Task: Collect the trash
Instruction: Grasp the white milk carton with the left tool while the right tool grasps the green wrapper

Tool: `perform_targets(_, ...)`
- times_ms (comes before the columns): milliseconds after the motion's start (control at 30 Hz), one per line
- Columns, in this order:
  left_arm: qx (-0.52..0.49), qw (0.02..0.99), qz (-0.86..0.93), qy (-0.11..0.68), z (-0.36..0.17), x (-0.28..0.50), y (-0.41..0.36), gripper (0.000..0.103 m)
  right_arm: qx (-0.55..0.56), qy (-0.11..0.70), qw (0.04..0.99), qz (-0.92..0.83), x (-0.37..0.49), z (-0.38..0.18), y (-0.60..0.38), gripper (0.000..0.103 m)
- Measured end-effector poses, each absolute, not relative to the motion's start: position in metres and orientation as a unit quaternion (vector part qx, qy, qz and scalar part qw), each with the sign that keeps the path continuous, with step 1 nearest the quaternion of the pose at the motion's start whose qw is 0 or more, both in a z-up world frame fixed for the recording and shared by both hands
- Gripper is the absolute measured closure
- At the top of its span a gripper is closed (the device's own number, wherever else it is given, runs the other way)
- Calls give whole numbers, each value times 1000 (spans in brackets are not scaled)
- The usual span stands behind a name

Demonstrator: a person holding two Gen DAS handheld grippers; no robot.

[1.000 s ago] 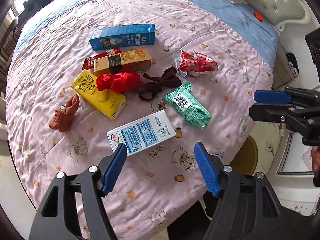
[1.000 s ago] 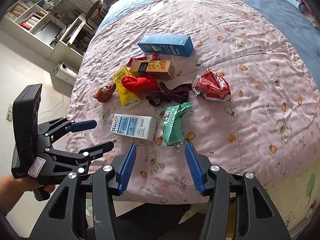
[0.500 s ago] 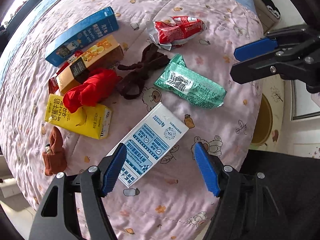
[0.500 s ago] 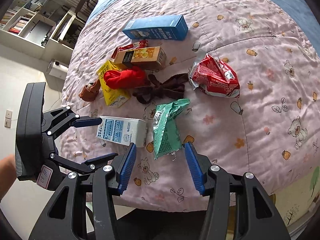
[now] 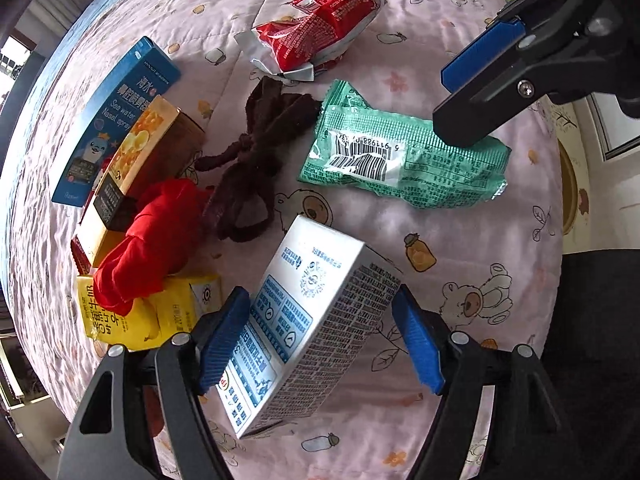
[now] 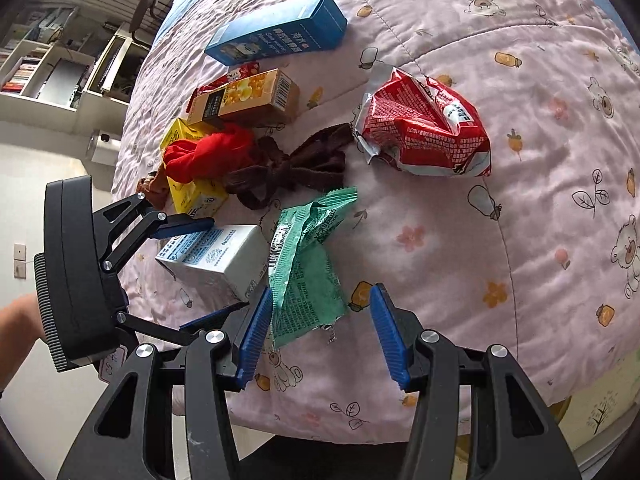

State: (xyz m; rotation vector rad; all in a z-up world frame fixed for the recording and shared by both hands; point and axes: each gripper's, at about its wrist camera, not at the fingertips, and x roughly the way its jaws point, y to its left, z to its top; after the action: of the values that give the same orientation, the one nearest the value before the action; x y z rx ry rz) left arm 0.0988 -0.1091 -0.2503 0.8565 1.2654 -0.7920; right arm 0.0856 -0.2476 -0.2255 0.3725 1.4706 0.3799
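The pink quilted bedspread (image 6: 460, 208) carries the whole scatter, and both views now sit far closer to it than a second ago, when the litter lay small and distant; the two tongs have dropped in over the near edge of the pile. Farthest back lies the blue nasal-spray box (image 6: 276, 30); beside it the orange-and-brown carton (image 6: 248, 98), then the yellow drink carton (image 5: 148, 316) with a red cloth (image 5: 160, 240) draped over it and a dark brown knotted sock (image 5: 256, 168) just beside; the red snack bag (image 6: 424, 128) lies apart on the right. The white-and-blue milk carton (image 5: 304, 320) now lies between the spread fingers of the left gripper (image 5: 320, 340), which half a second ago only hovered short of it; the jaws stand wide, one blue pad close to the carton's printed face, the other clear of it, so nothing is gripped yet. The right gripper (image 6: 320, 332) is likewise wide open and holds nothing; the tail of the green wrapper (image 6: 304, 268) lies between its pads. Both hands seem lined up for a pick, and closing looks like the step in hand.
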Motion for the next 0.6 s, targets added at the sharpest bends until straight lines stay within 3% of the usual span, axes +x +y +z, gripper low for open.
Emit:
perform_targets(233,383,647,-344,563,-269,106,-104,38,178,660,709,173,92,-230,-247,52)
perform_targets(300,372,649,-342,569,-271,112,-103,44,183,661,706,175,94,-232,-247,52)
perform_targets(500,292,657,-334,610,-266,139,-78,60,187,669,696,181,97,-239,-237,54)
perform_targets(600,226,667,-327,631,-257,149,-60,61,187,672,692,184,97,-243,-231,55)
